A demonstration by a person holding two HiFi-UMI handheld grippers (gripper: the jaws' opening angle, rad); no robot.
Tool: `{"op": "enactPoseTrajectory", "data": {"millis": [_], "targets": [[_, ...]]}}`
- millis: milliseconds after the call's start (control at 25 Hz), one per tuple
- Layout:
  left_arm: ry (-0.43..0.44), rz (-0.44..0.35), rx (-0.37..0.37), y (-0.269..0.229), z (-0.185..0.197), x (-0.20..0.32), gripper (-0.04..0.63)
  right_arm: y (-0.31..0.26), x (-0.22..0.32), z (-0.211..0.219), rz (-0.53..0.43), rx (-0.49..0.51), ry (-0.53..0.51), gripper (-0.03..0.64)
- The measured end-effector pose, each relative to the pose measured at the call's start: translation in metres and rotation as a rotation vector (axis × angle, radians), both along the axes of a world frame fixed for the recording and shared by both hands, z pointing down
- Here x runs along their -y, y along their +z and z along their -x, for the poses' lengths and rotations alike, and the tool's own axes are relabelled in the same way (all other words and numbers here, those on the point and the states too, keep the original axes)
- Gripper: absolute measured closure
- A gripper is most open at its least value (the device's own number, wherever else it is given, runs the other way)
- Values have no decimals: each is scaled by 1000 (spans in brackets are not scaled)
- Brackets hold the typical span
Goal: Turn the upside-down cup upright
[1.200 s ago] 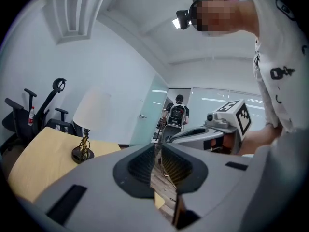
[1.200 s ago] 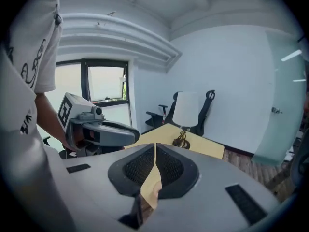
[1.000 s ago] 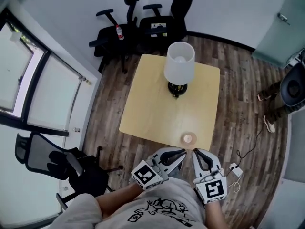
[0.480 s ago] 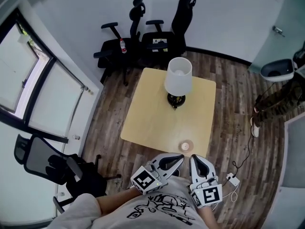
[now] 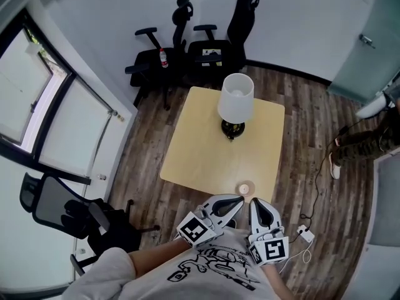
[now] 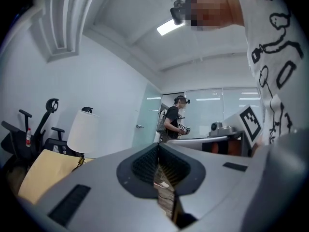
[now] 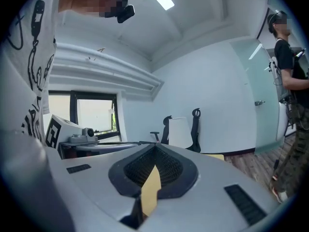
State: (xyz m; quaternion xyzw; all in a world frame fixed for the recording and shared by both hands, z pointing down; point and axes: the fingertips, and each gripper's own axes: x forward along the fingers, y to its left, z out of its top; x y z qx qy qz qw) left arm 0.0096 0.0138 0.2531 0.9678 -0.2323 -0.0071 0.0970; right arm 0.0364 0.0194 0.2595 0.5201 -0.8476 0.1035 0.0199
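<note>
A small pale cup (image 5: 245, 187) stands on the yellow table (image 5: 200, 149) close to its near edge; from above I cannot tell which way up it is. My left gripper (image 5: 239, 199) is shut and empty, held level just short of the table's edge, near and left of the cup. My right gripper (image 5: 254, 200) sits beside it, just behind the cup, its jaws together with nothing in them. In the left gripper view (image 6: 158, 146) and the right gripper view (image 7: 154, 146) the jaws meet at the tips. Neither gripper view shows the cup.
A lamp with a white shade (image 5: 235, 99) stands at the table's far side. Black office chairs (image 5: 206, 36) line the back wall and another chair (image 5: 62, 208) is at the left by the window. A person (image 5: 369, 136) walks at the right. A plug and cable (image 5: 304, 233) lie on the floor.
Both grippers have drawn back slightly toward my body and lie closer together. The person at the right has walked further along the room's right side.
</note>
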Motion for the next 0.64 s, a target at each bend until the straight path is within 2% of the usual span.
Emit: {"op": "enactPoseTrajectory", "data": {"millis": [160, 640], "targets": [[8, -10, -5, 4, -5, 1, 584, 5, 2, -1, 12, -9, -5, 595], [-13, 36, 7, 13, -3, 2, 584, 13, 0, -4, 40, 12, -14, 595]]}}
